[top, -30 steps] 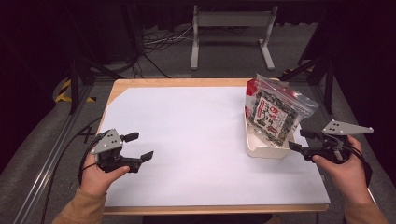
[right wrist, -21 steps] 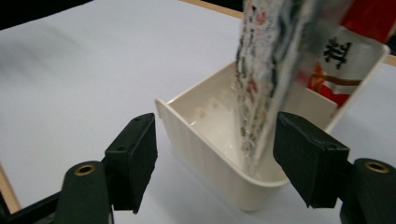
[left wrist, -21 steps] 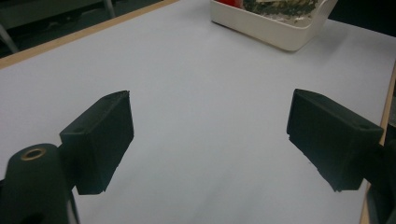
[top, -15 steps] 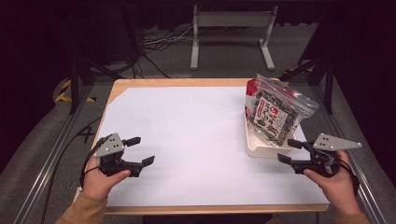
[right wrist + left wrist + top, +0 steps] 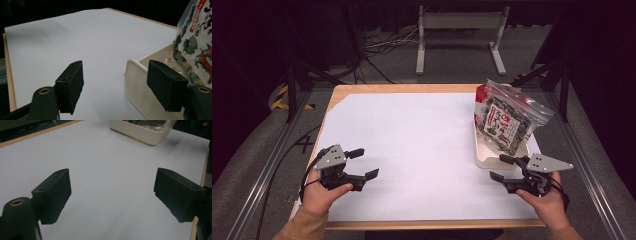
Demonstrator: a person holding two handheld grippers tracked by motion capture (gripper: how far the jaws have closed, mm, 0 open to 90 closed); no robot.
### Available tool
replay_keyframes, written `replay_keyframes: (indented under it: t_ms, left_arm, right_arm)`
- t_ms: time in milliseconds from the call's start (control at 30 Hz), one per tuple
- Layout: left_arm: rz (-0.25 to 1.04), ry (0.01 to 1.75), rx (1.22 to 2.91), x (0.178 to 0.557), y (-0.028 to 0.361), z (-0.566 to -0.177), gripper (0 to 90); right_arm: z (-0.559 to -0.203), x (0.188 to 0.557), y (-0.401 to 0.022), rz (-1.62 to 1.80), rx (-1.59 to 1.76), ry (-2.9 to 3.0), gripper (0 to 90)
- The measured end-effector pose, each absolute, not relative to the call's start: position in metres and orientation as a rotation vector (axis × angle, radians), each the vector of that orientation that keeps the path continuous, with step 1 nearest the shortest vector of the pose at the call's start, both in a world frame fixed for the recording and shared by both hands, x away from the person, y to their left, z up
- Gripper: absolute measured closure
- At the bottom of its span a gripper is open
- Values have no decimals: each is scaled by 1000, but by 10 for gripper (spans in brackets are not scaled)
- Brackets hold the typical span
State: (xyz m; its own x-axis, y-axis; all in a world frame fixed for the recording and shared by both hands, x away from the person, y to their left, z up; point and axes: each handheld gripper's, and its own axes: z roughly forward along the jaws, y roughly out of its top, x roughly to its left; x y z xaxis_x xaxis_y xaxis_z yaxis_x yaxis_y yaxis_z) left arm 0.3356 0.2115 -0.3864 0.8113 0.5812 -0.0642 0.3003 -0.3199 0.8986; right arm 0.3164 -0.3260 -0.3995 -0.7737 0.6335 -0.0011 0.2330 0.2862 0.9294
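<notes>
- Plainly, the thing in hand is the snack bag (image 5: 504,119), a clear zip pouch with dark printed contents, leaning in the white tray (image 5: 492,161) at the right middle of the high view; its long axis runs from the tray up and away toward the upper right of the frame.
- The tray sits on the white sheet of the worktop (image 5: 412,145), its near rim just ahead of the right gripper (image 5: 503,168); in the right gripper view the tray (image 5: 140,85) stands at lower right, with the bag (image 5: 195,40) rising above it at the right edge.
- That right gripper is the nearer one by far: the bag lies just forward of it and a little toward the upper left, with only the tray's rim between. Its jaws stand wide apart and hold nothing.
- The left gripper (image 5: 363,163), at the lower left of the high view, is well apart from the bag, with bare sheet between. Its jaws too are spread wide and empty; in the left gripper view the tray (image 5: 140,131) lies far off at the top of the frame.
- Counted: one bag, one tray, two grippers, one in each hand.
- My judgement: a short reach forward from the right hand is what the coming move turns on.
</notes>
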Motion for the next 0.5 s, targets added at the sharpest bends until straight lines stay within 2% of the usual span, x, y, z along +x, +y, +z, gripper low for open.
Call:
replay_keyframes:
  t_ms: [500]
  left_arm:
    - [344, 686, 1917, 340, 211, -393, 150]
  right_arm:
    - [-415, 315, -310, 1446, 770, 2234, 304]
